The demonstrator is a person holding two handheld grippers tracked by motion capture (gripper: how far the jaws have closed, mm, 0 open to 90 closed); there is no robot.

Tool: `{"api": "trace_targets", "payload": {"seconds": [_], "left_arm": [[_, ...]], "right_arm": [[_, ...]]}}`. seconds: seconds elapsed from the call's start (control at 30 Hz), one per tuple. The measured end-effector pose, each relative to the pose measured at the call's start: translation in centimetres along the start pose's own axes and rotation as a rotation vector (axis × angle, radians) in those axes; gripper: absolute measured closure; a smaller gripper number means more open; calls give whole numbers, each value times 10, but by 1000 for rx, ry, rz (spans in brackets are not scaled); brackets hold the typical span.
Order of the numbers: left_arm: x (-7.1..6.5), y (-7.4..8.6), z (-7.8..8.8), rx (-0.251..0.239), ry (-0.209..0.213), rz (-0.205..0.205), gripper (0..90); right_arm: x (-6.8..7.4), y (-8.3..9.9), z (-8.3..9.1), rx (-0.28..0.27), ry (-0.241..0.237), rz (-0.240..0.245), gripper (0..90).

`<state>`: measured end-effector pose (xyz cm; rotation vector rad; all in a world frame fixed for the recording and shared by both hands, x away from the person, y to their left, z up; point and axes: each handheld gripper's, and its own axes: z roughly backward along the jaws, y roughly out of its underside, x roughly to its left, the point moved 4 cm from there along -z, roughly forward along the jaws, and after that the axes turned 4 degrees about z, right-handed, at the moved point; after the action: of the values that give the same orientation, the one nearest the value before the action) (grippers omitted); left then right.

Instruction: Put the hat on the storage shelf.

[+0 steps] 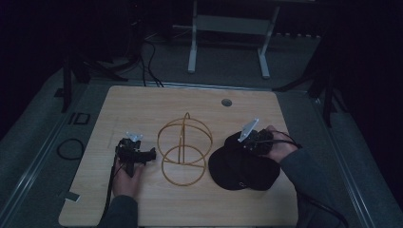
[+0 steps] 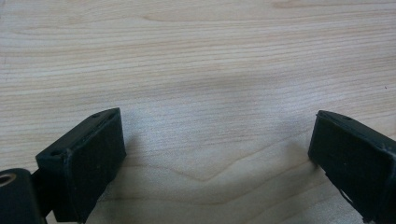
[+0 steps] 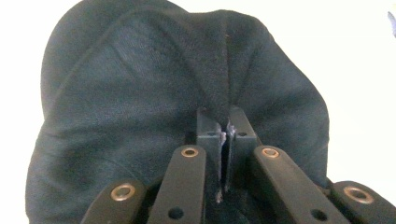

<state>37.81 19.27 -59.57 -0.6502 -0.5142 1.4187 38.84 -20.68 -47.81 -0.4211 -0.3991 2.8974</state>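
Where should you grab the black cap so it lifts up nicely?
Pinch a fold of the soft crown on the black cap, coming from above. The cloth bunches into a ridge that thin jaws can clamp, and the cap lies flat on the table. The right gripper already does this: shut on a pleat in the fabric.

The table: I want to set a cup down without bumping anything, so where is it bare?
The table is bare along its far edge, beyond the wire stand, and along the near edge between the two forearms. The middle band is crowded: left tongs, wire stand and black cap, pinched by the right tongs.
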Motion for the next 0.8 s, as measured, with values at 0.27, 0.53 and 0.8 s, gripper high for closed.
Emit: {"api": "trace_targets", "payload": {"seconds": [0.27,0.53,0.8], "left_arm": [[0,0,0,0,0,0,34],[0,0,0,0,0,0,34],[0,0,0,0,0,0,34]], "right_arm": [[-2,3,15,-44,-16,0,871],[-6,7,36,-91,-7,-5,870],[-10,8,52,-112,3,-3,870]]}}
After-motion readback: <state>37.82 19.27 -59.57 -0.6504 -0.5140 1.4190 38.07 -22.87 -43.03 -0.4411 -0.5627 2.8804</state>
